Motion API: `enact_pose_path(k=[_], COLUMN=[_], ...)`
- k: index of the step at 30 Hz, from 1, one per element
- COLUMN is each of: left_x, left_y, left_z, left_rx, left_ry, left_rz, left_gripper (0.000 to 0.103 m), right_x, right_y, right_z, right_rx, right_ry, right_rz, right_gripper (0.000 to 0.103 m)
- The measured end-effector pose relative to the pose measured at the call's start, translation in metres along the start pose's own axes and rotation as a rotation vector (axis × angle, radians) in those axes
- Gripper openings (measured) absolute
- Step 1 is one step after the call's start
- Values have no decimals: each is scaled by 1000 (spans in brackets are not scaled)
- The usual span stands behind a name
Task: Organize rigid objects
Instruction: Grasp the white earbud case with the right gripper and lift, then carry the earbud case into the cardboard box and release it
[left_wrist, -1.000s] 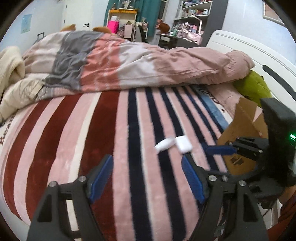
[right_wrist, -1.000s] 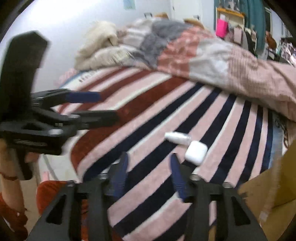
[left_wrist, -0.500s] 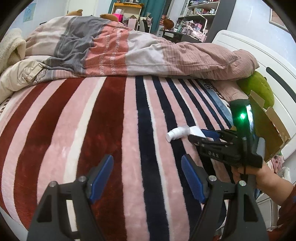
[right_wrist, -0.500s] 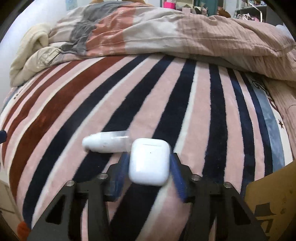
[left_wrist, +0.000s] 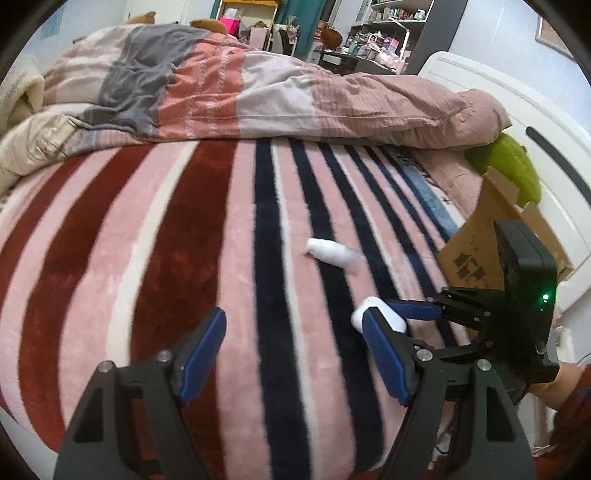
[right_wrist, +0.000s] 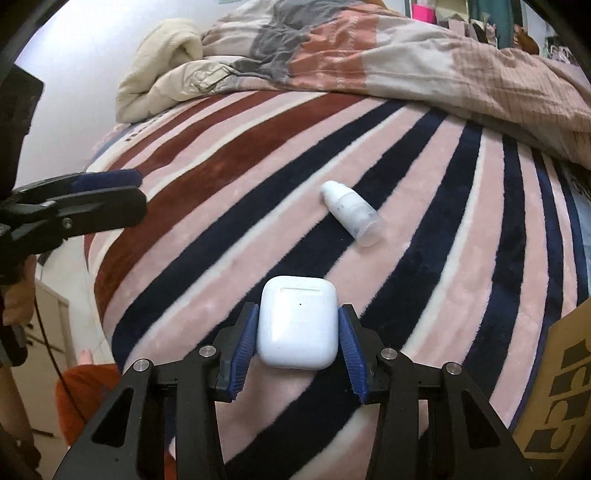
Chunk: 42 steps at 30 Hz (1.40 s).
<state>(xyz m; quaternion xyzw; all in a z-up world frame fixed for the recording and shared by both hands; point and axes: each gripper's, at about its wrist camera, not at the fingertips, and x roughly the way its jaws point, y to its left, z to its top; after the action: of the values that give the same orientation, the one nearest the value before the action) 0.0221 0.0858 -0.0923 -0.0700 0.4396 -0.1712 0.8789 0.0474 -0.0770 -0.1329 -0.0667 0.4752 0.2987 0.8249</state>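
Note:
A white earbud case (right_wrist: 298, 321) sits between the blue pads of my right gripper (right_wrist: 298, 314), which is shut on it just above the striped blanket (right_wrist: 424, 258). In the left wrist view the case (left_wrist: 369, 305) shows at the tip of the right gripper, partly behind my left finger. A small white dropper bottle (right_wrist: 351, 212) lies on its side on the blanket, apart from the case; the left wrist view shows the bottle (left_wrist: 330, 253) too. My left gripper (left_wrist: 293, 321) hangs open over the blanket with nothing between its fingers, left of the case.
A cardboard box (left_wrist: 476, 243) stands at the bed's right edge, with a green plush (left_wrist: 513, 166) and white headboard behind it. A rumpled duvet (left_wrist: 258, 92) lies across the far side. The blanket's near edge drops to the floor.
My right gripper came down around the earbud case, closed on it and drew it away from the bottle, which now lies turned. The left gripper sank a little.

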Motion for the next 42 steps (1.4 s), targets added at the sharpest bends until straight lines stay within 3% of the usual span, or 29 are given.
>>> enact_pose_path(k=[9, 16, 22, 26, 31, 35, 42], left_x=[-13, -33, -23, -3, 31, 53, 63], left_y=[-50, -116, -181, -229, -274, -291, -301], left_z=[21, 50, 79, 96, 100, 98, 96], left_rx=[4, 82, 174, 255, 331, 345, 364], left_ry=[-18, -50, -26, 12, 104, 169, 200], left_rz=[-202, -328, -354, -367, -383, -392, -385], left_gripper=[69, 30, 29, 29, 29, 29, 29], right_x=[-76, -141, -186, -209, -224, -223, -221], right_y=[27, 20, -18, -51, -94, -118, -130], right_z=[10, 4, -5, -13, -23, -35, -42], right_rx=[-137, -180, -126, -76, 33, 95, 122], right_ry=[-169, -308, -380, -371, -284, -209, -163], right_rz=[57, 44, -46, -109, -155, -153, -172], right_gripper=[40, 40, 40, 40, 39, 39, 39])
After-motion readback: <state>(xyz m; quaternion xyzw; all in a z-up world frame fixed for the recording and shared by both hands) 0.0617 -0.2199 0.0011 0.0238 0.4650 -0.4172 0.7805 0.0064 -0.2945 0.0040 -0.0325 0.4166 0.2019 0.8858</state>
